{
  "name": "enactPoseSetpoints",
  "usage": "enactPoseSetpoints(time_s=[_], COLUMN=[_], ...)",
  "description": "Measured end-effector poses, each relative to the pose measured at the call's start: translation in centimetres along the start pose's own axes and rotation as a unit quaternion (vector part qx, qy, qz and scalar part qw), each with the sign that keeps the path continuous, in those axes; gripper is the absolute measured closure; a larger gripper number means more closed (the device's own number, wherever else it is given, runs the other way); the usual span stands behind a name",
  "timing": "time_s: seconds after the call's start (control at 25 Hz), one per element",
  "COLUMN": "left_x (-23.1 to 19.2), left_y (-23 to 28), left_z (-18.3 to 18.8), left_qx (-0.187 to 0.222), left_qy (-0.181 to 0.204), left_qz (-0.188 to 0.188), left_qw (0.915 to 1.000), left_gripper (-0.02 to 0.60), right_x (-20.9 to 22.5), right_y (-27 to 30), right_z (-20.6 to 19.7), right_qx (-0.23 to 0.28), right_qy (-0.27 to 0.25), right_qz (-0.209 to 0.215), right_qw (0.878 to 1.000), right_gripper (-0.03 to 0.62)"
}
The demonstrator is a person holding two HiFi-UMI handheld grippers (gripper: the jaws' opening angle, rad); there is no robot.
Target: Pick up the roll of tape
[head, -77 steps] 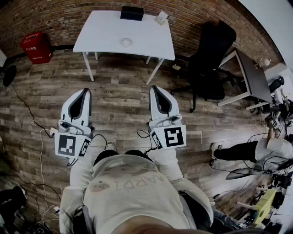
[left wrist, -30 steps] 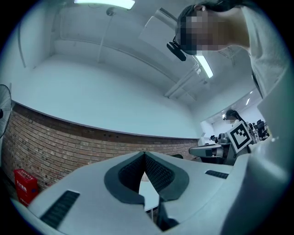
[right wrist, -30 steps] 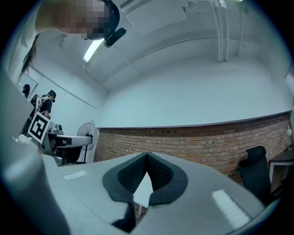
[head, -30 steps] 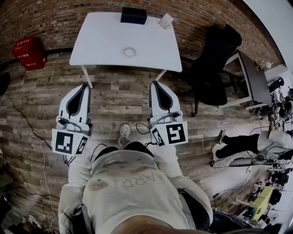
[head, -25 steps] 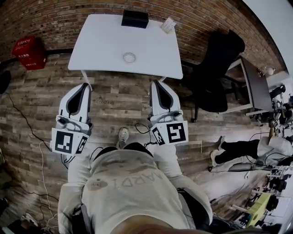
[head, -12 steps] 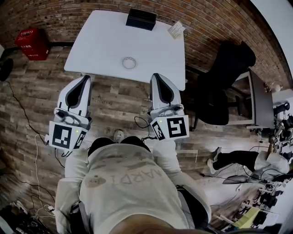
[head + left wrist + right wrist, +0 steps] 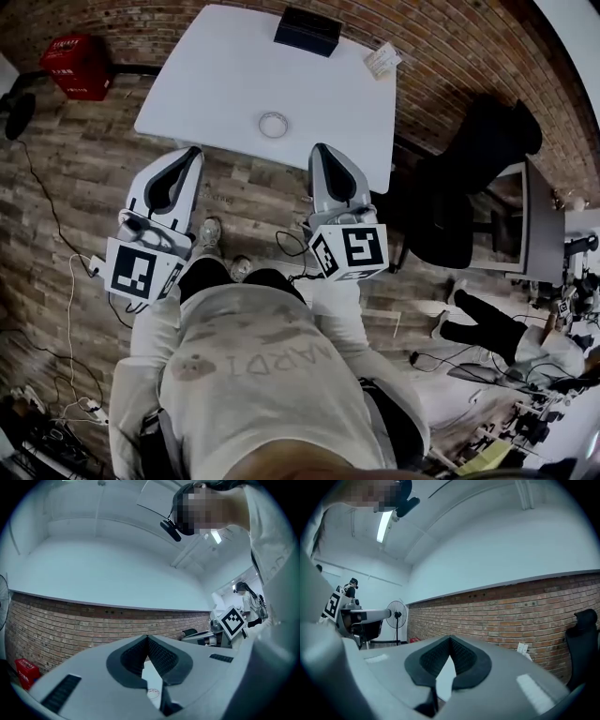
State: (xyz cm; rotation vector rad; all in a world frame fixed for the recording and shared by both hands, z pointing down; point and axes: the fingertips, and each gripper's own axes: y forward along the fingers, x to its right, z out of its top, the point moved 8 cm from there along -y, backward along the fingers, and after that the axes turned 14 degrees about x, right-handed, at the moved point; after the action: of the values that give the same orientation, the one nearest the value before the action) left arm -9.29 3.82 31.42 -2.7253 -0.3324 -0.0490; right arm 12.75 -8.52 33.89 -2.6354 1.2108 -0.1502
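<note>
Small pale ring-shaped roll of tape [image 7: 274, 124] lies central on the white rectangular desk [image 7: 206, 84]. Closed and empty, left claw [image 7: 190, 155] and right claw [image 7: 319, 150] hover at desk's near edge: judged approach stance.

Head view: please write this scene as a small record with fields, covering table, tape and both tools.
Table: white rectangular table
Tape: small pale ring-shaped roll of tape, flat on table, untouched
Also on table: black rectangular box, far edge
Left tool: shut, empty, near table's front edge
Right tool: shut, empty, near table's front edge
</note>
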Motion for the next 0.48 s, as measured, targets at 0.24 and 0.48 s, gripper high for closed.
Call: enactPoseSetpoints(time_s=[0.24, 0.48], left_x=[-2.1, -4.2], left_y=[2.8, 6.1], left_z=[-1.3, -2.7], left_qx=[-0.005, -0.008], left_qy=[-0.010, -0.015], left_qz=[-0.012, -0.037], left_qw=[0.9999, 0.9992], left_gripper=[0.580, 0.580], right_x=[1.6, 3.8], right_y=[2.6, 5.4], right_z=[-1.8, -3.5], right_qx=[-0.031, -0.057], right_qy=[0.004, 0.007], right_qz=[-0.014, -0.041], right_qw=[0.999, 0.997], right_gripper=[0.585, 0.584])
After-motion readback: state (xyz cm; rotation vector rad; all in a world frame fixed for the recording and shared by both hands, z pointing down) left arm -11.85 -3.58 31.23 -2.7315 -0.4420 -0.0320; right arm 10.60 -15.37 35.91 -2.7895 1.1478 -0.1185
